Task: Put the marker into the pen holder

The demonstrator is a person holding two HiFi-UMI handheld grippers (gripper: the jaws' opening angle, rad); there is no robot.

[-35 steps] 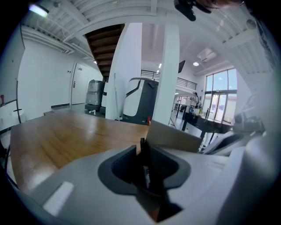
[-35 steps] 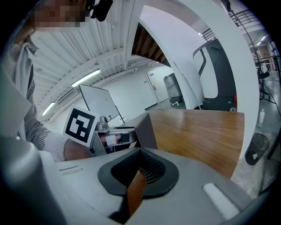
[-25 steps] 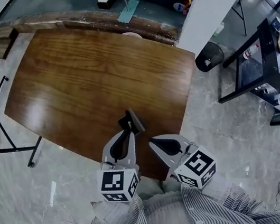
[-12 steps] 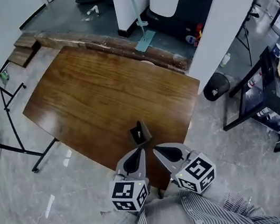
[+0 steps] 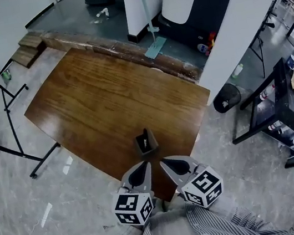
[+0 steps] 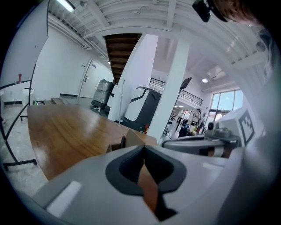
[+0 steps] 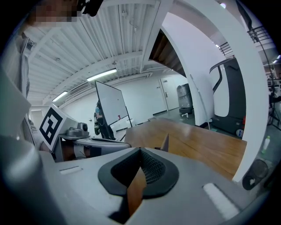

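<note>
Left claw [image 5: 146, 165] and right claw [image 5: 164, 162] were both squeezed shut, pads pressed together, with nothing held in either one. They hung side by side over the near edge of the big brown wooden table [image 5: 92, 95], tips pointing away from the person. On that table, just in front of the two tips and a little closer to the left claw, sat the small brown pen holder [image 5: 151, 146]. A thin dark stick, which looked like the marker [image 5: 145, 137], stood in it, its long side going up and down and its top poking out above the rim. So the job looked done, and no claw needed to grab anything. Each claw had a cube [image 5: 132, 207] with black and white squares on it, but no words could be read anywhere.
</note>
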